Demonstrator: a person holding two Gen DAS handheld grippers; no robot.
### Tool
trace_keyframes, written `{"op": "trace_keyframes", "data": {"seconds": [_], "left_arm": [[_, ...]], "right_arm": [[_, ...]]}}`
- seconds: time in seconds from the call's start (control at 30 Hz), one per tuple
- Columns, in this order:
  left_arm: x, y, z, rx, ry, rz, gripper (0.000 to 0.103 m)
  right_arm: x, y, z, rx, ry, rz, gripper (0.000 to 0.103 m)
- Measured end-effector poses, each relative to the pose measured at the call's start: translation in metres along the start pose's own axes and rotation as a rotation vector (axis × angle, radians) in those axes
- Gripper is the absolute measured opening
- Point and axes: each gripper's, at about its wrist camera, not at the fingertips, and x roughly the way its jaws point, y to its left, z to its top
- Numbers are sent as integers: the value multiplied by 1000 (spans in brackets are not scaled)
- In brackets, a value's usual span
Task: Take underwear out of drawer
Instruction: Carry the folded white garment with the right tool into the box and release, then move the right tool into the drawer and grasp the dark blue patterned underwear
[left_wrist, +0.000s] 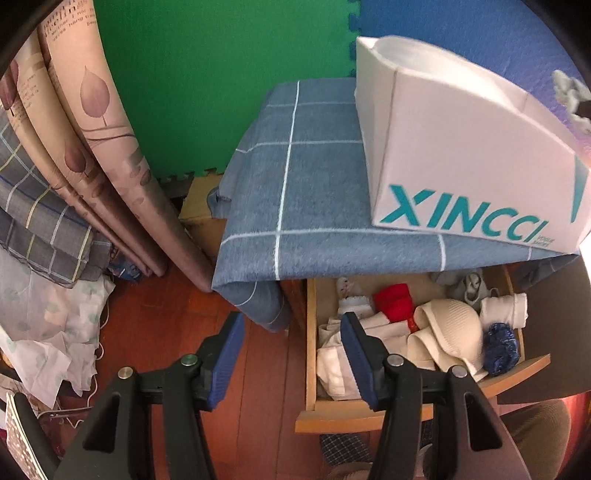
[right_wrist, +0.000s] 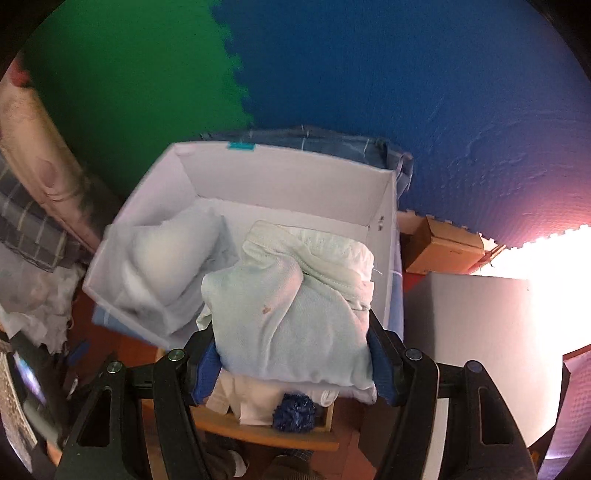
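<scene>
Clamping a pale, folded piece of underwear (right_wrist: 291, 314) between its blue pads, our right hand-held gripper (right_wrist: 295, 363) is holding the bundle above the white box (right_wrist: 288, 173), so that the cloth is filling the whole gap between the two fingers and is spilling forward over them. Behind it, inside the box, another pale garment (right_wrist: 166, 266) is lying against the left wall, though it is blurred and we cannot tell what it is. Below the held bundle, the open wooden drawer (right_wrist: 266, 434) is showing only its front edge, with a white cloth and a blue pompom (right_wrist: 295, 410) peeking out; the rest is hidden by the underwear.

Our left hand-held gripper (left_wrist: 293, 345) is hanging with its fingers apart and nothing between them, its right finger over the drawer's (left_wrist: 314, 332) left side and its left finger over the wooden floor (left_wrist: 166, 321). In the drawer we are seeing rolled white and cream garments (left_wrist: 447, 332), a red one (left_wrist: 393, 306) and the blue pompom (left_wrist: 500, 349). The checked blue cloth (left_wrist: 295, 206) on the worktop is covering the drawer's rear, and the white box (left_wrist: 461, 147) on top is cut off at the right.
</scene>
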Motion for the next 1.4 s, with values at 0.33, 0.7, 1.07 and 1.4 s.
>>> {"op": "trace_keyframes", "data": {"seconds": [0.33,0.7,1.07,1.4], "left_arm": [[31,5,-2,-19,62,5,55],[54,-16,-10,12,110,-11,55],[50,-13,-22,9,156,-35,55],[46,-15,-42,30,204,-52,55]], "right_arm": [[87,9,4,-45,157,-75,69],[98,10,11,-58,173,-47,77],[40,18,2,-68,123,30,89],[-2,19,-88,-148,190,82,88]]}}
